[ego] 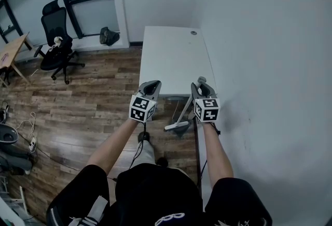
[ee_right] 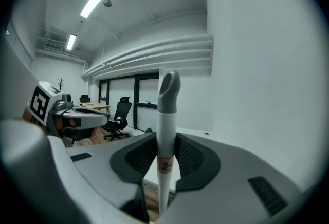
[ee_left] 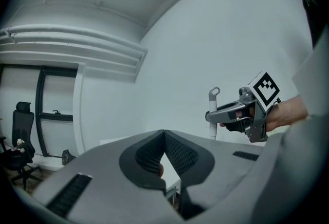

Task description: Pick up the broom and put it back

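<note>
While the broom (ee_right: 165,115) is clamped near its top between the right gripper (ego: 199,87) jaws, just off the desk (ego: 171,59) corner by the wall (ego: 270,64), a firm grip and a steady, straight carry seem wise. Its long axis runs near upright, hanging loop up, head down. The left gripper (ee_left: 164,153) is closed on nothing.

The white rectangular table (ego: 171,59) stands with its right edge along the plain wall (ego: 270,64). The white-handled broom (ego: 182,111) stands before the table's near right corner. The black office chair (ego: 56,43) stands on the wooden plank floor (ego: 88,100), well to the left.
</note>
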`<state>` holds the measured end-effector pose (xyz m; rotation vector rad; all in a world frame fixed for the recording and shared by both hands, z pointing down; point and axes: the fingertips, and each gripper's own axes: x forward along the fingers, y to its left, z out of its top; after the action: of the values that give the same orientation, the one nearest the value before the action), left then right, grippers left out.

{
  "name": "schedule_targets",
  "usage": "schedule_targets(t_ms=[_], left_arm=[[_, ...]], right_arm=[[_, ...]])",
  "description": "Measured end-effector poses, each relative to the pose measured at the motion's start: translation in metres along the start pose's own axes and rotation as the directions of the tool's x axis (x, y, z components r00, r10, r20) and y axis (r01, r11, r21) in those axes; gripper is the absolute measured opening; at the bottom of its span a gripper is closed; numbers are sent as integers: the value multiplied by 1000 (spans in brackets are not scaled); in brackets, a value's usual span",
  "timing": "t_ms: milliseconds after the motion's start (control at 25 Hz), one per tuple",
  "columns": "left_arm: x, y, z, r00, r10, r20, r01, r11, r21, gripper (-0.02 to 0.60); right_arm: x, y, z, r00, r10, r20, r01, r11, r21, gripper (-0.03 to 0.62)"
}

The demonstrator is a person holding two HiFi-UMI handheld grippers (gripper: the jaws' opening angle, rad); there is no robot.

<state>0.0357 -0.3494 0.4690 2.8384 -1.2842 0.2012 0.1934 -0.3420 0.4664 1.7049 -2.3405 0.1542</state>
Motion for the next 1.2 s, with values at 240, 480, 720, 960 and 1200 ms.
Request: schedule_targets(t_ms=[240, 480, 720, 960, 1200], left_arm=[[2, 0, -2, 1000, -7, -4, 7, 1000, 1, 20], [7, 0, -5, 1000, -23, -7, 23, 1000, 6, 20], [9, -1, -5, 999, -33, -7, 33, 999, 3, 20], [13, -8, -10, 998, -53, -13, 53, 999, -7, 20], [17, -18, -13, 994, -108, -14, 108, 994, -10, 20]], right_arm=[[0, 1, -3, 1000, -4, -6, 4, 1000, 3, 117], [2, -3, -7, 1000, -16, -8, 16, 1000, 10, 117], [1, -4, -7, 1000, -25, -14, 26, 1000, 8, 117], [-4, -7, -11, 999, -40, -24, 40, 999, 6, 117], [-13, -4, -18, 996, -74, -44, 74, 997, 6, 117]])
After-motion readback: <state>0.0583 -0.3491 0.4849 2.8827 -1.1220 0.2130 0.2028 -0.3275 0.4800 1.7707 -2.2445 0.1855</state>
